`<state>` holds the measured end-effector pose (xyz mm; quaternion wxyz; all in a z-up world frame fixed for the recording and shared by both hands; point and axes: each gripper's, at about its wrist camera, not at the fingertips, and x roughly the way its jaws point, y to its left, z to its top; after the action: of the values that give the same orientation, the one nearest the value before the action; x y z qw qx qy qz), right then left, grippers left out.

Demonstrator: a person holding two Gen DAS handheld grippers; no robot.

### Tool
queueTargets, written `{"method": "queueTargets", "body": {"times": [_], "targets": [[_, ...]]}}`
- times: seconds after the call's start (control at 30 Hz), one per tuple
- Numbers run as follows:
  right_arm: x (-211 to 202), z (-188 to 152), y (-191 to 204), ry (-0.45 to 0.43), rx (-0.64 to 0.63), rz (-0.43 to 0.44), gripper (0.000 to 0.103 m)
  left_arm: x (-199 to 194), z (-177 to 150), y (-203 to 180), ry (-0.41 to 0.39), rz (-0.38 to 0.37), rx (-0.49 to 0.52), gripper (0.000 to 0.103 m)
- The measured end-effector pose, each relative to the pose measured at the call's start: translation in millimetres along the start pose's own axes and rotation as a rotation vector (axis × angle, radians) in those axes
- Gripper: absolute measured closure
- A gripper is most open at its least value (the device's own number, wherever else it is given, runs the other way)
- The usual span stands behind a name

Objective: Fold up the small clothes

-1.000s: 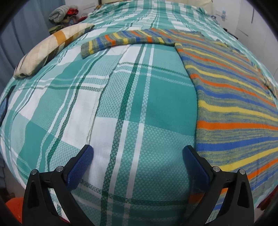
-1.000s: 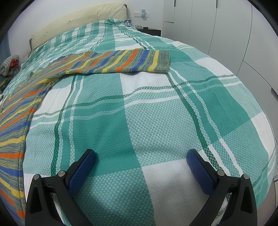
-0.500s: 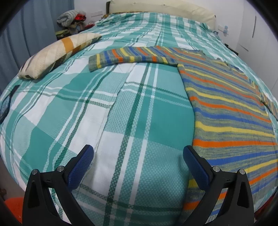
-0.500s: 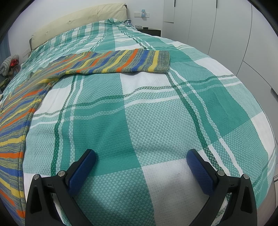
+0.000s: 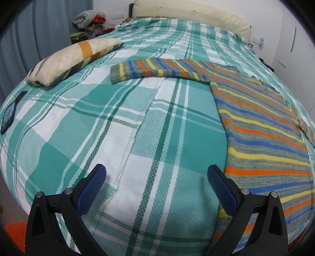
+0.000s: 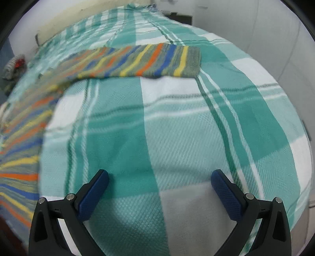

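A striped knit sweater in orange, blue, yellow and grey lies flat on the green plaid bedspread. Its one sleeve stretches out to the left in the left wrist view. The other sleeve reaches right in the right wrist view, where the body is blurred at the left edge. My left gripper hovers open over bare bedspread just left of the sweater's hem. Over the bedspread, well short of the sleeve cuff, my right gripper is open and holds nothing.
A beige patterned pillow lies at the left of the bed, and a dark phone lies near the left edge. A cream headboard stands at the far end. Piled clothes sit beyond the bed. White cupboard doors stand to the right.
The left gripper has pulled back and risen, showing more of the bed and the headboard. The right gripper, still earlier, is now moving toward the sleeve, with the view blurred.
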<state>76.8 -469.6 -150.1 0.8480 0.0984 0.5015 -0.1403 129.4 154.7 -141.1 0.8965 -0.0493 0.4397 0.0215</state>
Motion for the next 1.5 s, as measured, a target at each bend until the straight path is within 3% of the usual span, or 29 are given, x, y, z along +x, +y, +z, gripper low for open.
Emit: {"method": "queueTargets", "body": {"times": [0.17,0.33,0.47,0.73,0.8,0.83,0.93,1.1,1.27,1.37,1.5], "targets": [[-28.4,53.4,-50.9,-0.138,0.101,0.074,0.002,9.3,-1.5,-4.9,0.025,0.001,-0.004,0.001],[-14.3,110.4,-99.8,-0.142,0.325,0.23,0.008,13.5,-6.0,-14.2,0.033,0.022,0.035,0.001],[28.4,141.8,-123.0,-0.044,0.495,0.365,0.025,17.8,-10.3,-18.6,0.041,0.051,0.068,0.001],[84.7,164.6,-104.3,0.015,0.462,0.351,0.055,23.1,-13.1,-21.1,0.032,0.073,0.088,0.0],[89.7,164.5,-101.7,0.022,0.457,0.33,0.081,23.7,-13.1,-22.2,0.027,0.077,0.09,0.0],[89.1,165.5,-101.8,0.024,0.453,0.3,0.1,23.6,-12.9,-22.2,0.027,0.077,0.09,0.0],[61.0,171.6,-95.4,-0.073,0.411,0.251,0.1,23.7,-11.6,-21.3,0.03,0.07,0.083,0.0],[0.3,211.6,-29.6,-0.185,0.207,0.31,0.1,24.1,-9.3,-20.2,0.036,0.06,0.072,0.0],[-40.9,245.1,95.3,-0.191,-0.036,0.476,0.1,22.9,-5.5,-18.0,0.04,0.034,0.049,0.0],[-47.4,254.0,178.1,-0.174,-0.144,0.568,0.1,22.1,-5.4,-15.4,0.043,0.023,0.043,0.0],[-29.3,249.5,261.5,-0.14,-0.245,0.601,0.1,22.3,-5.9,-13.6,0.045,0.022,0.045,0.001]]}}
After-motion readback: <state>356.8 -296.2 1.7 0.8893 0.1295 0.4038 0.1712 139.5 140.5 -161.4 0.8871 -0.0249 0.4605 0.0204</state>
